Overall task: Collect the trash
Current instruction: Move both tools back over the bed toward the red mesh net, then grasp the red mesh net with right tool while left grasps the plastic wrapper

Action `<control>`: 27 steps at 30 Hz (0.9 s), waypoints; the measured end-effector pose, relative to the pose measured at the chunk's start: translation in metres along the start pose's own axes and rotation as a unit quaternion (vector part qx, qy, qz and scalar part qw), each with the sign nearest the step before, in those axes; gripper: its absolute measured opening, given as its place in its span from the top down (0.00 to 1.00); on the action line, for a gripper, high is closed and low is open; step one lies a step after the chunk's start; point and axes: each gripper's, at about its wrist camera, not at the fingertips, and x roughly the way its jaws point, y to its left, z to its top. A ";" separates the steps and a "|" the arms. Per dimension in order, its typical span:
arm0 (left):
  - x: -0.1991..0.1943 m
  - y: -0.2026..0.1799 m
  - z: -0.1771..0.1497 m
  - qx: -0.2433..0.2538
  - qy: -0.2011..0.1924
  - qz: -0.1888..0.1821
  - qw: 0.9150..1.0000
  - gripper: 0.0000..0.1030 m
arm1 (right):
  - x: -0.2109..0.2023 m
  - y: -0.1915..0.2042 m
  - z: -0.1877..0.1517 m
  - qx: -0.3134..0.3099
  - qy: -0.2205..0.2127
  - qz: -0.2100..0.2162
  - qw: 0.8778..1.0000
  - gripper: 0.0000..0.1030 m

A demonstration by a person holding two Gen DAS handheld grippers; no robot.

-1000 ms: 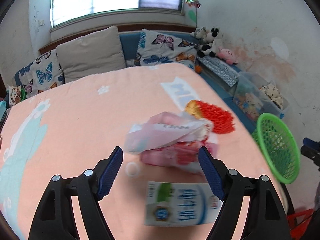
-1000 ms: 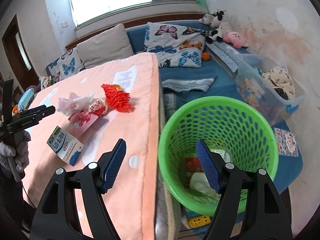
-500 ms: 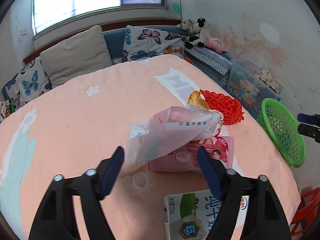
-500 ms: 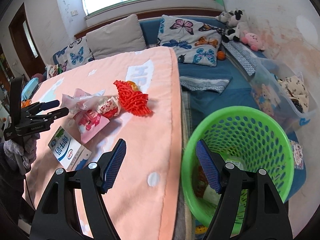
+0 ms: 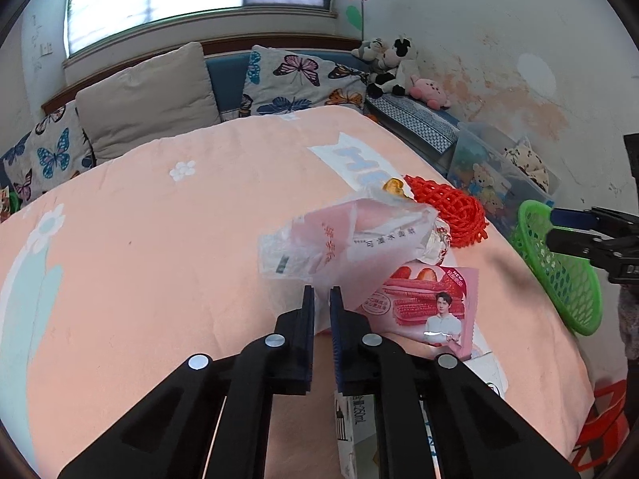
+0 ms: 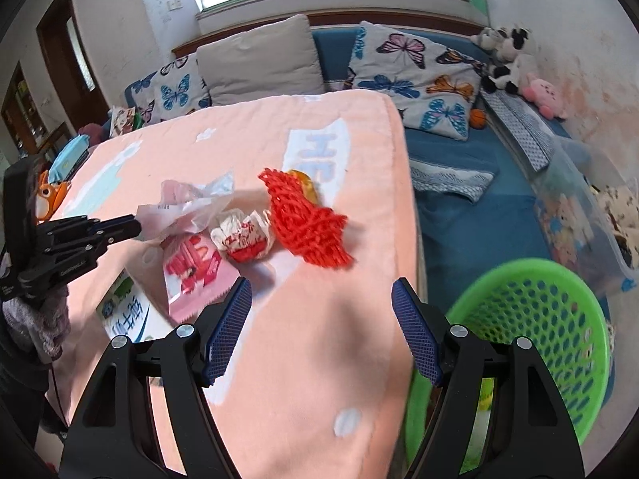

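Now the left tongs (image 5: pixel 321 293) have just closed, pinching the plastic wrapper (image 5: pixel 343 239); right tongs (image 6: pixel 321 311) spread.

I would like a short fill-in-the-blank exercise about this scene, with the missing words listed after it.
1. The left gripper is shut on the crumpled ____ bag.
2. The right gripper is ____ and holds nothing.
3. The basket beside the bed is ____.
4. The mesh net is ____.

Missing words: plastic; open; green; red
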 end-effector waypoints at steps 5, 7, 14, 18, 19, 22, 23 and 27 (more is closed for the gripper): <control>-0.008 0.004 -0.001 -0.010 -0.006 0.006 1.000 0.99 | 0.025 0.000 0.014 0.005 0.004 0.005 1.000 0.31; -0.012 0.006 -0.001 -0.016 -0.010 0.004 1.000 0.99 | 0.036 -0.001 0.019 0.014 0.007 0.008 1.000 0.35; -0.027 0.008 0.006 -0.021 -0.025 0.002 0.999 0.99 | 0.068 -0.009 0.026 0.041 0.023 0.021 0.999 0.40; -0.035 0.007 0.009 -0.024 -0.032 -0.001 0.999 0.99 | 0.078 -0.010 0.024 0.047 0.032 0.029 0.998 0.52; -0.036 0.007 0.010 -0.024 -0.034 -0.001 0.999 0.99 | 0.078 -0.011 0.023 0.051 0.032 0.036 0.998 0.53; -0.043 0.004 0.011 -0.022 -0.040 -0.001 0.999 0.99 | 0.073 -0.010 0.022 0.053 0.026 0.037 0.998 0.59; -0.044 0.003 0.012 -0.022 -0.041 -0.002 0.999 0.99 | 0.070 -0.010 0.022 0.054 0.024 0.038 0.998 0.59; -0.054 -0.002 0.014 -0.020 -0.050 -0.006 0.999 0.99 | 0.054 -0.011 0.019 0.059 0.011 0.041 0.997 0.63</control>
